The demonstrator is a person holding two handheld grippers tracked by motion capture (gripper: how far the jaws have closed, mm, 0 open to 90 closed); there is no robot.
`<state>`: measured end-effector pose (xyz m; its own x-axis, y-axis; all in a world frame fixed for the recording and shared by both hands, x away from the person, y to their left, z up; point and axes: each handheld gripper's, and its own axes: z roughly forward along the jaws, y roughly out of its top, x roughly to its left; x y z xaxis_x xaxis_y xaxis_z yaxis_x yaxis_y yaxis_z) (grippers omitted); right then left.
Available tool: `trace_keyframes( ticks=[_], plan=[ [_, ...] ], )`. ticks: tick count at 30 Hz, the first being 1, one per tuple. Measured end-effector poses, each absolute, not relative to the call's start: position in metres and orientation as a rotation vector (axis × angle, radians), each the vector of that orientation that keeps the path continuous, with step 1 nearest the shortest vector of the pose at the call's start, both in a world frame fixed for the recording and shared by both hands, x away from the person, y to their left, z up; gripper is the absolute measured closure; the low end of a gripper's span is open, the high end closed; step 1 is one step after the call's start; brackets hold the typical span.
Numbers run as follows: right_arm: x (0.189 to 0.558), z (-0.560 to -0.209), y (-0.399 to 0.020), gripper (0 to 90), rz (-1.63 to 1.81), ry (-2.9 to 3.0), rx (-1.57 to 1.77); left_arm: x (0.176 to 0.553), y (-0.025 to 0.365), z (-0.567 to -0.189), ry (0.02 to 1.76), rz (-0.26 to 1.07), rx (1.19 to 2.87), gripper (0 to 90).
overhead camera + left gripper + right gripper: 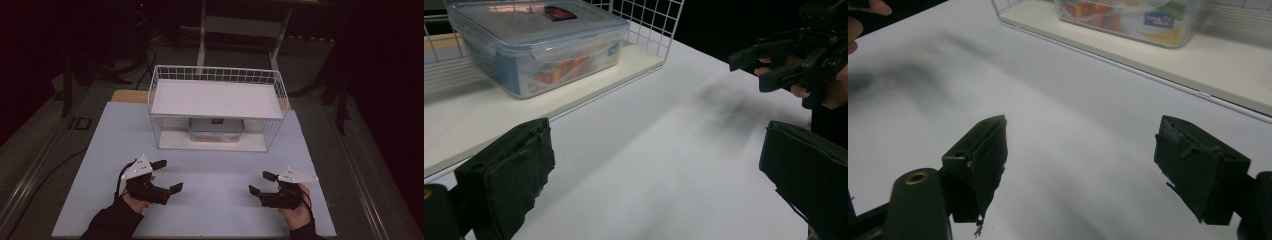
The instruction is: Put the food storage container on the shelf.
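The room is dark. A pale desk [210, 200] stands on grey floor [35, 165]. White table legs [202, 35] rise behind it.

Table [215, 175] open btwn grippers; wire rack [217, 107] w/ container [216, 129] blocks beyond.

A clear rectangular plastic food container [216, 129] with a clip-on lid [540, 20] sits flat and closed on the lower shelf of a white wire rack [218, 107], under its upper white shelf board. Colourful orange and red contents [1093, 15] show through its walls; a small label marks the lid.
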<state>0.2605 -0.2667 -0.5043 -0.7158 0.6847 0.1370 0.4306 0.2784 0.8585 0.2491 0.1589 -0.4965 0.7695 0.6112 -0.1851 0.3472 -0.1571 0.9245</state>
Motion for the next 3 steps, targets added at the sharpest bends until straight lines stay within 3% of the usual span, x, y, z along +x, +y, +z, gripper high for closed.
trace_keyframes(
  ticks=[3],
  plan=[
    [0.2602,-0.5034,-0.268,20.6,1.419,2.285,1.028,0.2492,0.1576,-0.4975,0.744,0.273,1.776,1.2]
  ],
)
